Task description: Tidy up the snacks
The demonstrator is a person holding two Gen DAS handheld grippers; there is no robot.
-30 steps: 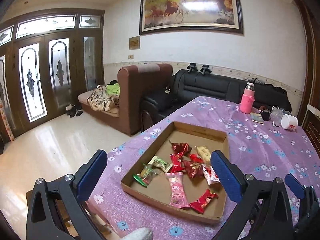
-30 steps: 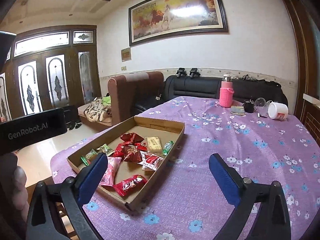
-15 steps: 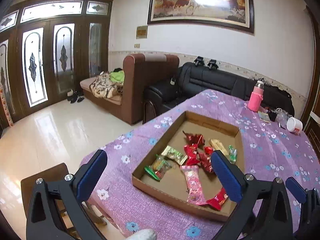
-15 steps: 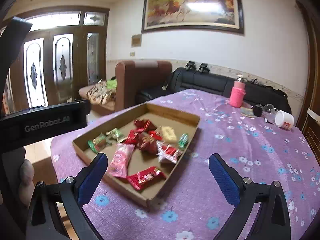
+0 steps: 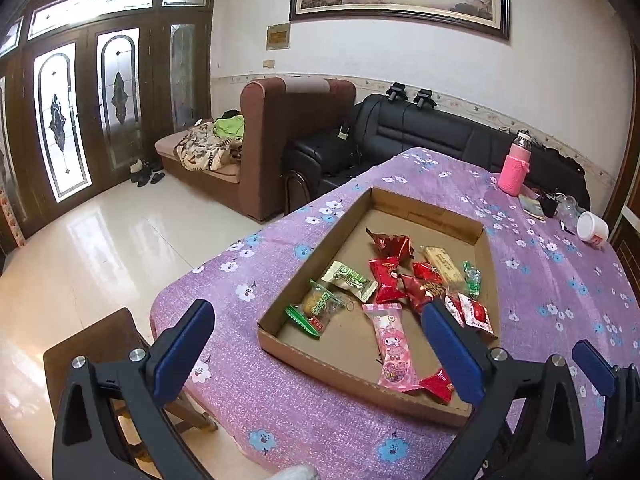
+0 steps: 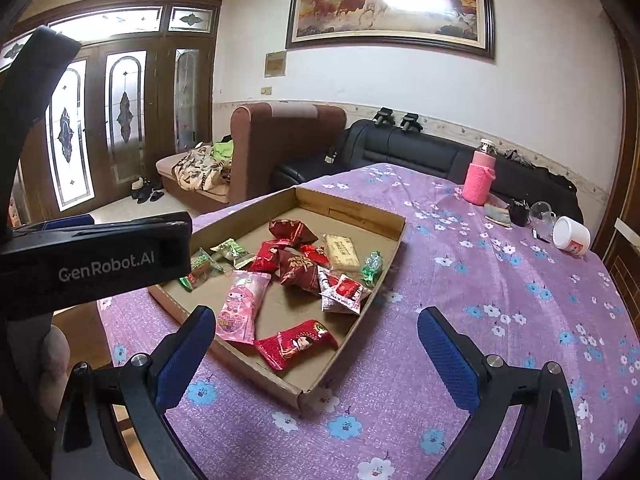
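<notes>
Nearest, the left claw and right claw both hang spread wide with nothing between their pads. Just beyond, the snacks all lie loose inside the shallow cardboard tray on the purple-clothed surface, none on the cloth as far as the fisheye shows. This fits either snacks gathered in and done, or a jumble awaiting sorting. Far off stand a pink bottle and white cup.
</notes>
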